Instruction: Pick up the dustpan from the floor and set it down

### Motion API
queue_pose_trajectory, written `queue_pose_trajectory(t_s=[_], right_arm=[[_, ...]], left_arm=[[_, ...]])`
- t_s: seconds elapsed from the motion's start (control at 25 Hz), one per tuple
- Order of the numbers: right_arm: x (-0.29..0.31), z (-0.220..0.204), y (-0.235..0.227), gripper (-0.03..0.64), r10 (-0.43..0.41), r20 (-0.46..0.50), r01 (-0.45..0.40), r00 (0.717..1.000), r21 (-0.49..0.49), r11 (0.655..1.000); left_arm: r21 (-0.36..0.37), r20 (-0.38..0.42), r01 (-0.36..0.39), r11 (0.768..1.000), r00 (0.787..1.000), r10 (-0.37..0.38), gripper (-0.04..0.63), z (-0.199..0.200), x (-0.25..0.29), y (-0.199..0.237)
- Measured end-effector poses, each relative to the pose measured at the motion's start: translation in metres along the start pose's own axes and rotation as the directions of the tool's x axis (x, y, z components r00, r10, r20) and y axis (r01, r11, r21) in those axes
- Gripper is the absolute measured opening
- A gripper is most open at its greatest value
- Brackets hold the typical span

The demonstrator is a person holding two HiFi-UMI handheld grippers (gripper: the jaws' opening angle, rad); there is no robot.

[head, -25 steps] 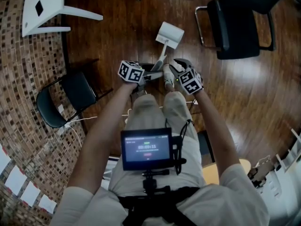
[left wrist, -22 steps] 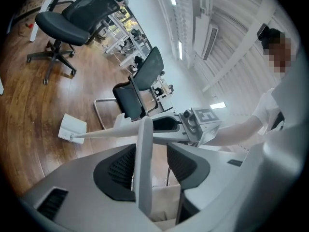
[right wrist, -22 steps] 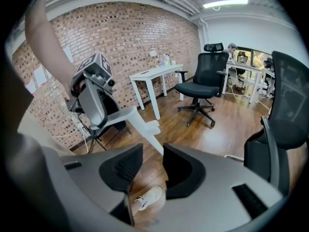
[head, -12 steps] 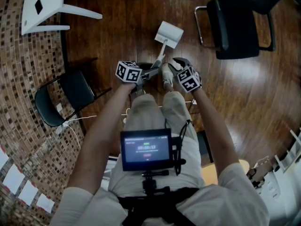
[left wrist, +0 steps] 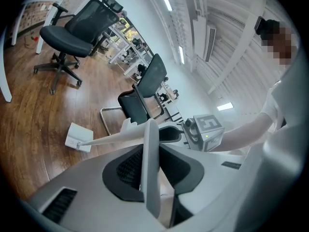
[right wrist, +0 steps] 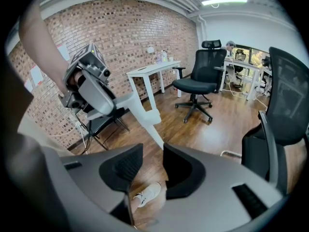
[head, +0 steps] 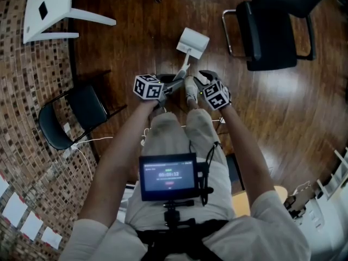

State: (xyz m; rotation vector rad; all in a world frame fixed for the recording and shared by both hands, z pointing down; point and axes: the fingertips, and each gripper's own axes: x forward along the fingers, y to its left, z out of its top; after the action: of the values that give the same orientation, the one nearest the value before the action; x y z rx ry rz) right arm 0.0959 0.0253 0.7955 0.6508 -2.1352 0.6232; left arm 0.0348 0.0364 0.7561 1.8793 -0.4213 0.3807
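I am looking down on a dark wooden floor (head: 283, 107) running up to a brick wall (head: 27, 91) on the left. A white table (head: 49, 7) is standing at the far corner, and a black folding chair (head: 81, 110) is sitting by the bricks with a white cable (head: 89, 141) trailing beside it. A black sled-base chair (head: 266, 34) is standing well apart at upper right, a lit screen (head: 168, 176) is riding at my chest, and a white shoe (right wrist: 145, 196) is resting on the boards.

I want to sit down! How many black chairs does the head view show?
2: a folding chair at the left, and a bigger padded chair at the upper right. More may stand outside this view.
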Motion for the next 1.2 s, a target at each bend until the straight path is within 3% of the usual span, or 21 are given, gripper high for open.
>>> queue_pose_trajectory(t_s=[0.6, 0.88, 1.2], right_arm=[[0.007, -0.004, -0.005, 0.142, -0.007, -0.013, 0.008, 1.000, 0.011, 1.000], [0.010, -0.004, -0.002, 0.130, 0.005, -0.015, -0.005, 1.000, 0.013, 1.000], [0.011, 0.009, 0.009, 0.132, 0.038, 0.024, -0.038, 0.999, -0.006, 0.999]], left_arm=[[-0.016, 0.158, 0.069, 0.998, 0.985, -0.065, 0.080, 0.038, -0.011, -0.025], [-0.009, 0.193, 0.097, 0.995, 0.977, -0.093, 0.080, 0.049, -0.016, -0.041], [-0.055, 0.230, 0.159, 0.986, 0.963, -0.143, 0.078, 0.064, -0.027, -0.060]])
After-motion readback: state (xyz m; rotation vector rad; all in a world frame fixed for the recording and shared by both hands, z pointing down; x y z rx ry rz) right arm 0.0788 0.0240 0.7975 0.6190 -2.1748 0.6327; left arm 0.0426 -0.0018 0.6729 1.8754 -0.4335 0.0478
